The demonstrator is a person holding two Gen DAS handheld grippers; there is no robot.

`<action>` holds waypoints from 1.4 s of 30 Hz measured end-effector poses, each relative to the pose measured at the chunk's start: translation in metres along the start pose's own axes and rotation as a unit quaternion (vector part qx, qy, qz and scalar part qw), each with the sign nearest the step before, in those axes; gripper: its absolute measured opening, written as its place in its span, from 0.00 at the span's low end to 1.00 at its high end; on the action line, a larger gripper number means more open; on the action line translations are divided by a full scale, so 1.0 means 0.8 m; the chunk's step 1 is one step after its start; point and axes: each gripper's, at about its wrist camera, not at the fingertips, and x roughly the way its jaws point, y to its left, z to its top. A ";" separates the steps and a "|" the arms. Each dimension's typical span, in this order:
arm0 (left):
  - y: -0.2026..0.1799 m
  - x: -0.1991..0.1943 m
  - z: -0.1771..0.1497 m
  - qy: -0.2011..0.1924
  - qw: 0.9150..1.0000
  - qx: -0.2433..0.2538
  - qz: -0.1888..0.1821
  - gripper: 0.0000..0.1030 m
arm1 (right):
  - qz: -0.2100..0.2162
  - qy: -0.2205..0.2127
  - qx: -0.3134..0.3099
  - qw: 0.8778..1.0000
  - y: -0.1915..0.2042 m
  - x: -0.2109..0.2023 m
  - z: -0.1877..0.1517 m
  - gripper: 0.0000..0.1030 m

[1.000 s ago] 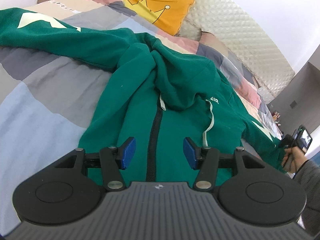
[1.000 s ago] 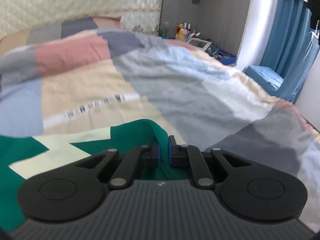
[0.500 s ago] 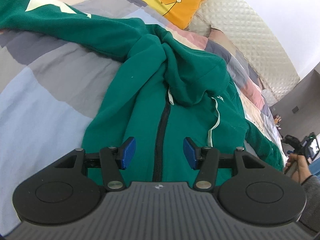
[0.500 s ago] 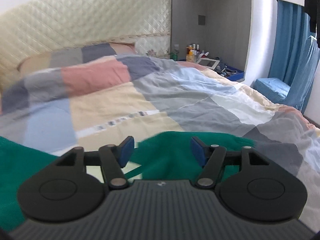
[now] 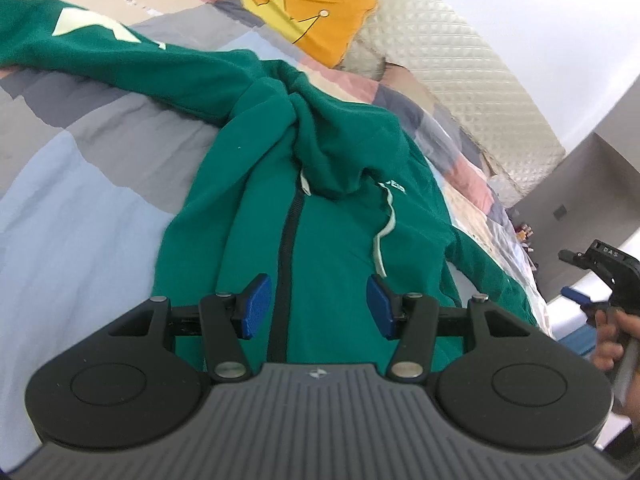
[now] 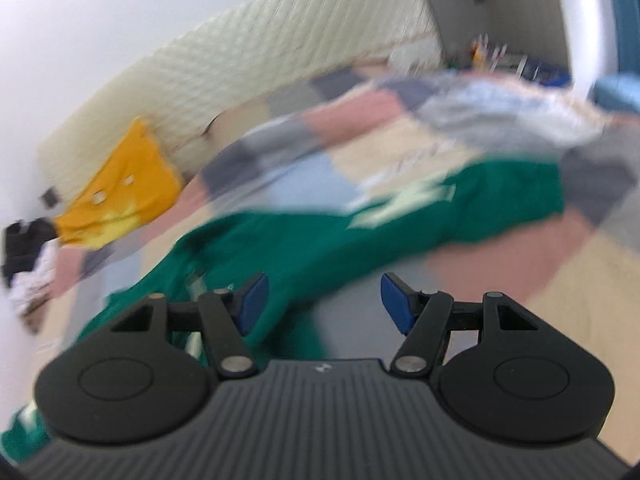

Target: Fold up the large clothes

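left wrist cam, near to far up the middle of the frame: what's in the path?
Left gripper, jaws open → green hoodie's zipper → bunched hood → patchwork bedcover → yellow crown pillow → quilted headboard.

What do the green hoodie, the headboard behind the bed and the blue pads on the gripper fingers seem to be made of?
Green hoodie: probably thick cotton fleece, matte, falling in soft heavy folds.
Headboard: cream padded upholstery, perhaps faux leather, with quilted diamond dimples and a slight sheen.
Blue pads of the left gripper: likely ribbed rubber or plastic, matte, with a fine texture.
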 end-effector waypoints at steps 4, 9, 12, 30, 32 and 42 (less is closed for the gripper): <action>-0.018 0.000 -0.018 0.009 1.000 0.028 0.004 0.57 | 0.033 0.065 0.065 0.995 0.003 -0.029 -0.064 0.63; -0.022 -0.001 -0.032 0.016 0.999 0.032 0.007 0.57 | 0.086 0.155 0.140 0.974 0.006 -0.046 -0.147 0.65; -0.014 -0.002 -0.035 0.024 0.999 0.019 0.008 0.57 | 0.113 0.201 0.175 0.957 0.010 -0.045 -0.186 0.65; 0.051 -0.024 0.008 -0.023 0.992 -0.118 0.026 0.57 | 0.250 0.293 0.254 0.887 0.039 -0.006 -0.271 0.50; 0.050 -0.019 0.008 -0.015 0.993 -0.118 0.021 0.57 | 0.259 0.279 0.254 0.889 0.038 -0.006 -0.261 0.33; 0.030 -0.016 0.003 -0.010 0.996 -0.085 0.000 0.57 | 0.257 0.173 0.262 0.914 -0.008 -0.024 -0.206 0.10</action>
